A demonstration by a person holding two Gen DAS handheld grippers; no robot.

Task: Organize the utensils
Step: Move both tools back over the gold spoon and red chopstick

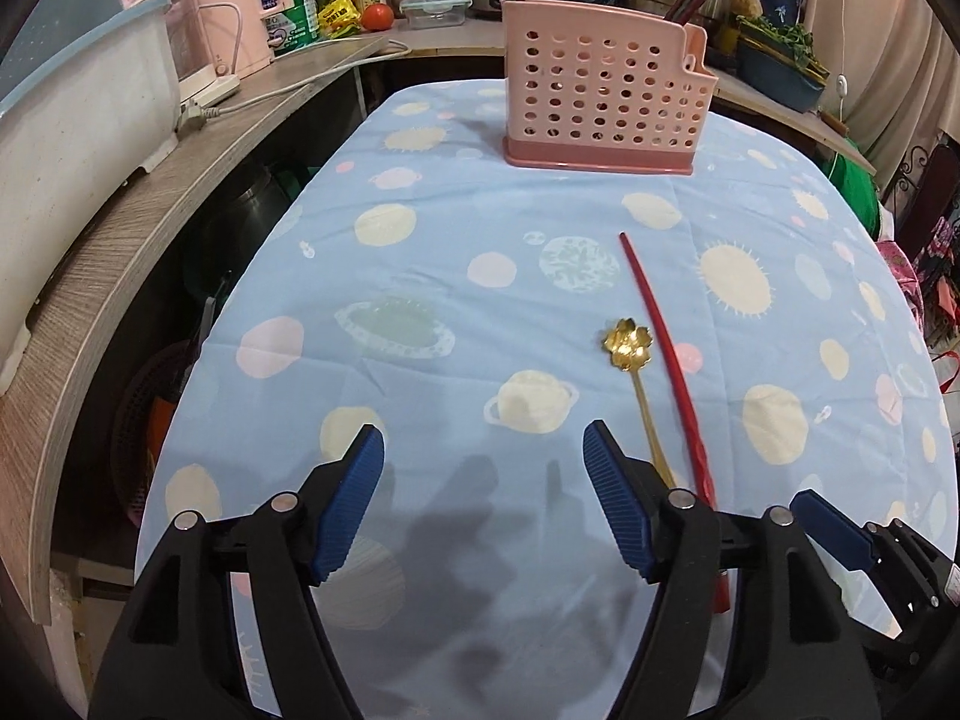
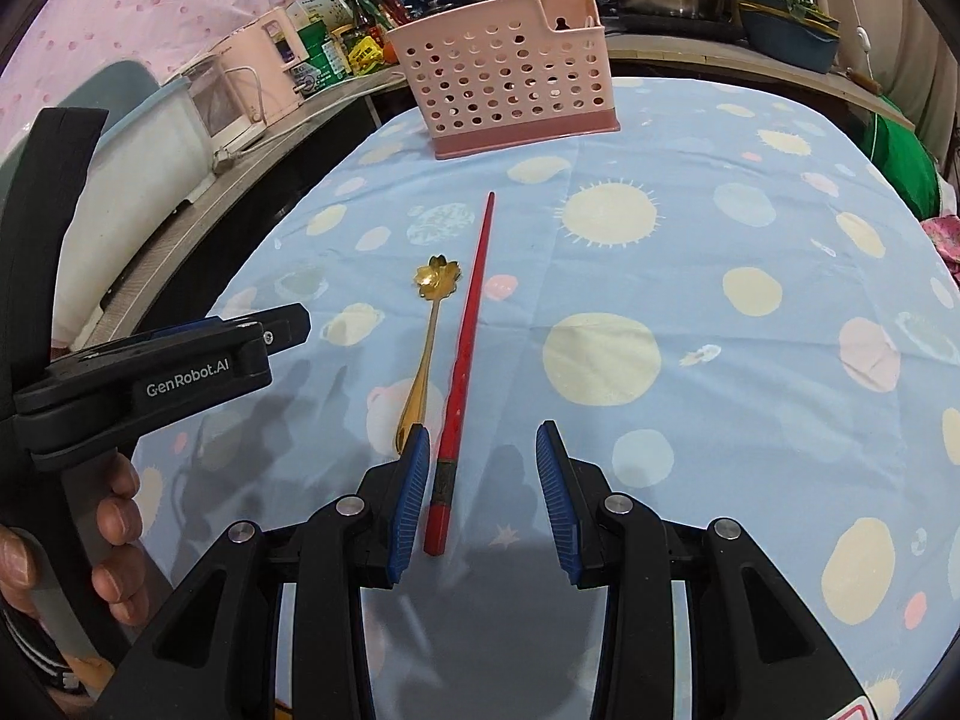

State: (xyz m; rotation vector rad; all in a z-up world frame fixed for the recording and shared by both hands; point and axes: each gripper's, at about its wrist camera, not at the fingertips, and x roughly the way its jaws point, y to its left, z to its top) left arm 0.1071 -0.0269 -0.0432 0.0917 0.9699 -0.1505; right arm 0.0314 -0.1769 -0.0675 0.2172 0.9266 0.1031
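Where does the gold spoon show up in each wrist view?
Left wrist: gold spoon right of centre, its handle running behind the left gripper.
Right wrist: spoon left of centre, ahead of the right gripper.
Shared landmark: red chopstick just right of the spoon.

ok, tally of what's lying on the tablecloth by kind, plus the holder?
Gold flower spoon: 1
Red chopstick: 1
Pink utensil holder: 1
Total: 3
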